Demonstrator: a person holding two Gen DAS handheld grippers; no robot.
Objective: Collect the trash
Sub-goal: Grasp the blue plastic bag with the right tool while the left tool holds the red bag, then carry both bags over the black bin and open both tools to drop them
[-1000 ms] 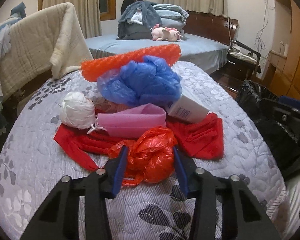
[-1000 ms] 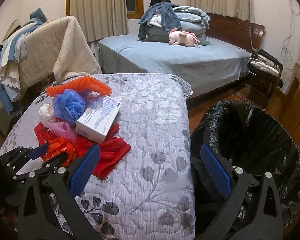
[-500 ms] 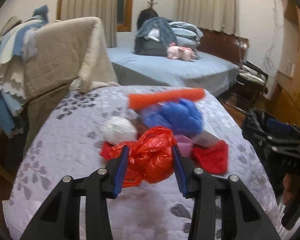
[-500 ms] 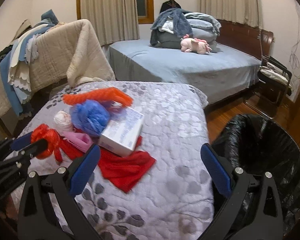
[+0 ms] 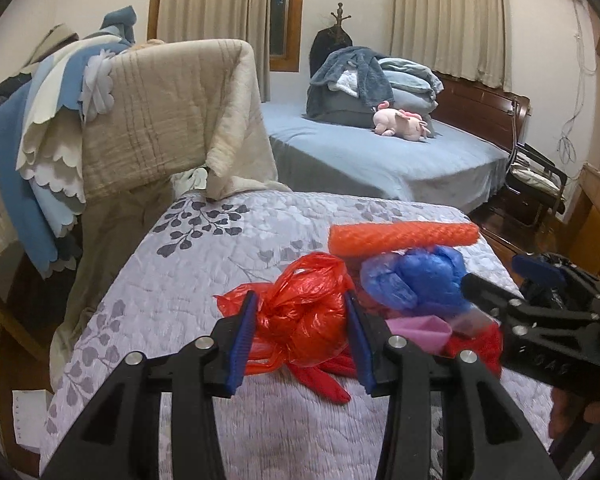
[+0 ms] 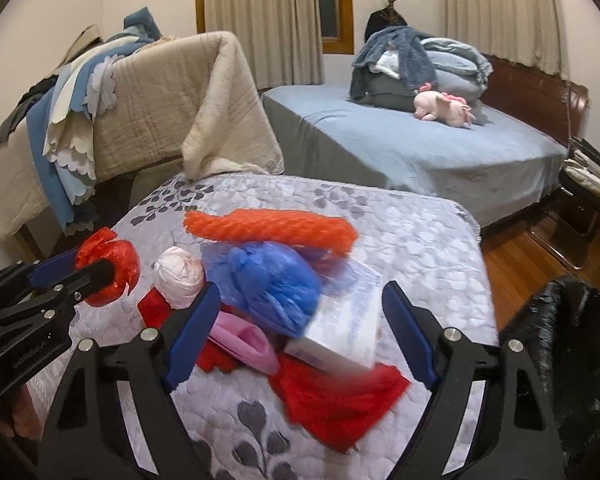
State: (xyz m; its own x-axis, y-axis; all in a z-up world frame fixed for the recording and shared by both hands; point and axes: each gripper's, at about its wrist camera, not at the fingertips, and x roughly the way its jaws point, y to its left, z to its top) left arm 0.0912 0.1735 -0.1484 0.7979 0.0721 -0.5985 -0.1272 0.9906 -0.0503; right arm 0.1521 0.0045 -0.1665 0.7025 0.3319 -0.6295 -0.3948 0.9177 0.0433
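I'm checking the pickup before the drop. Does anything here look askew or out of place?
Nothing is spilled. The left gripper holds the red plastic bag cleanly. The white box lies tilted against the blue bag, partly off the red cloth.

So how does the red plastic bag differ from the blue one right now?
The red bag is clamped between the left gripper's pads and raised off the quilt; the blue bag lies loose in the pile, partly over the white box. The red one is knotted into a tight ball; the blue one looks fluffier and larger. Both are crumpled thin plastic.
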